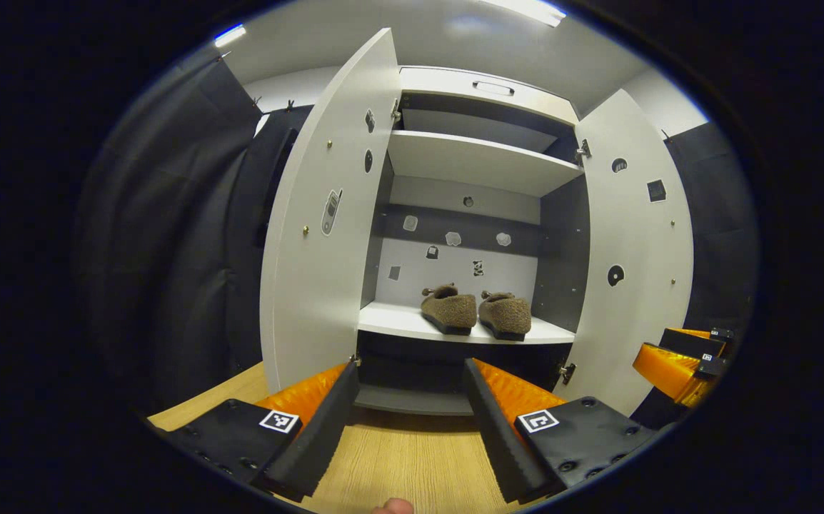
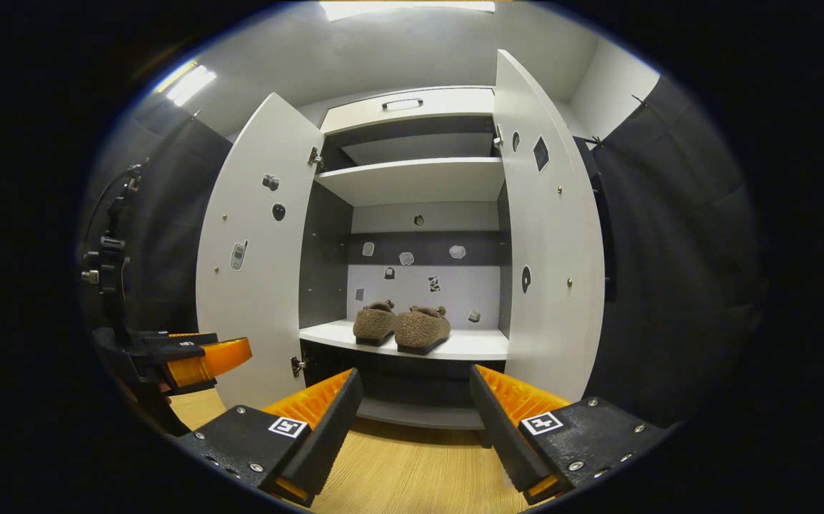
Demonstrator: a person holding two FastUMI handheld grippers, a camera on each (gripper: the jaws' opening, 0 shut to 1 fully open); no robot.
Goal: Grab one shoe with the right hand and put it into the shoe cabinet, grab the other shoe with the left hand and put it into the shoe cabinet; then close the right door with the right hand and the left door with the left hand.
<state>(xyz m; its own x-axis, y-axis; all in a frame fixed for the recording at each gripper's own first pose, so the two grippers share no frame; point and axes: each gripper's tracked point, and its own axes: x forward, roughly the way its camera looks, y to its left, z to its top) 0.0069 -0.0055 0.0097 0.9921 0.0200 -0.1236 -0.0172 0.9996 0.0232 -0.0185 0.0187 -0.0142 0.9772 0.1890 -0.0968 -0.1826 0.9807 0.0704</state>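
Pale wood flooring (image 1: 398, 464) runs up to the foot of a white shoe cabinet (image 1: 469, 160) set between dark cloth walls. On the far left, the left door (image 1: 326, 235) stands swung wide, small stickers dotted on its inner face. Next, the left gripper (image 1: 406, 421) hovers low before the opening, its fingers spread and holding nothing. Past it, 2 fuzzy brown shoes (image 1: 476, 312) already sit side by side, touching, on the lower shelf (image 1: 398, 321), toes pointing out. They look soft and light, so they need no more handling. The right gripper (image 2: 412, 428) hangs just beside the left one, also spread and empty. Furthest right, the right door (image 2: 551, 235) stands open too.

Only the doors remain, I judge. Each is a stiff, flat panel on hinges and should swing easily if pushed near its free edge. Nothing lies in either door's path, though each gripper must stay clear of the other's swing.
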